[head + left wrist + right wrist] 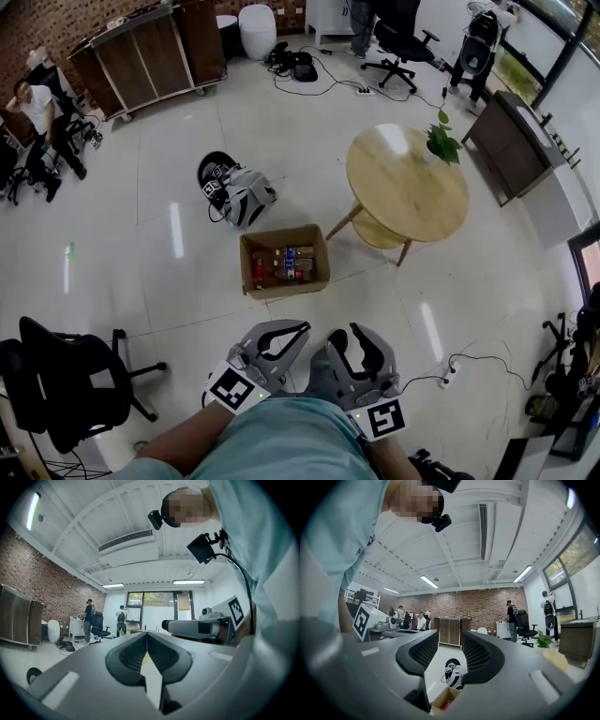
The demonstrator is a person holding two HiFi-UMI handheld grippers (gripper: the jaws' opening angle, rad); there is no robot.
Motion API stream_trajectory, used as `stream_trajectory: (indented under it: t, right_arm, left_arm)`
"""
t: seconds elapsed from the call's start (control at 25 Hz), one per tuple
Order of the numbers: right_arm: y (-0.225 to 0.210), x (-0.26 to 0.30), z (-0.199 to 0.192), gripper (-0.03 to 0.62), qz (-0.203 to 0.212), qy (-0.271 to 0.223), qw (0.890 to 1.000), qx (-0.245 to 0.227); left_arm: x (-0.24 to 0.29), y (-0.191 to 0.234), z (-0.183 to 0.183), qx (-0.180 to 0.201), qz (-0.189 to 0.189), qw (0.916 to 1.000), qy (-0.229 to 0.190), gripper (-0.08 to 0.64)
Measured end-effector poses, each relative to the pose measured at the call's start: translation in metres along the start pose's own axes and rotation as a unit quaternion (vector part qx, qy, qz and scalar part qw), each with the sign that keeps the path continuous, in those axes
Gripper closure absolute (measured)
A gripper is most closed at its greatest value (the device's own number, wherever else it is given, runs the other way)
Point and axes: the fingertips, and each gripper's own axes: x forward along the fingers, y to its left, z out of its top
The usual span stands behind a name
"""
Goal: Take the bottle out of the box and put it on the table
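Bottles in box ahead; left tool closed, right tool slightly open, empty; both held level

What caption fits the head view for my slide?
Empty left gripper and empty right gripper face a cardboard box of bottles on the floor beside a round table.

Bare floor runs ahead of me up to the cardboard box. The box is open on top, with bottles lying along its bottom and room to reach in from above. A grey gear bundle sits just past its far left corner. A round table stands near on the right, its top bare except for a potted plant at the far edge. A black chair crowds my left. A cable and socket lie on the floor to my right.
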Motion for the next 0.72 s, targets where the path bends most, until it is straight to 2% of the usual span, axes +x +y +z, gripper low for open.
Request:
stream_trajectory:
  t: [0.12, 0.32, 0.44, 0.56, 0.72]
  right_arm:
    - [-0.046, 0.005, -0.002, 0.446, 0.016, -0.003, 1.000, 0.019]
    - [-0.122, 0.004, -0.011, 0.446, 0.060, 0.007, 0.998, 0.007]
    - [-0.157, 0.006, -0.014, 0.446, 0.088, 0.001, 0.996, 0.012]
    - [-0.174, 0.018, -0.016, 0.446, 0.110, 0.002, 0.994, 0.021]
    - [-0.169, 0.042, -0.018, 0.446, 0.147, 0.013, 0.989, 0.010]
  left_arm:
    - [0.048, 0.009, -0.005, -0.009, 0.018, 0.9997, 0.012, 0.535]
    - [0.121, 0.012, -0.009, -0.013, 0.045, 0.9988, 0.014, 0.492]
    - [0.150, 0.015, -0.014, -0.010, 0.065, 0.9976, 0.022, 0.491]
    - [0.169, 0.022, -0.015, -0.001, 0.076, 0.9966, 0.031, 0.491]
    - [0.168, 0.048, -0.015, -0.008, 0.105, 0.9940, 0.030, 0.491]
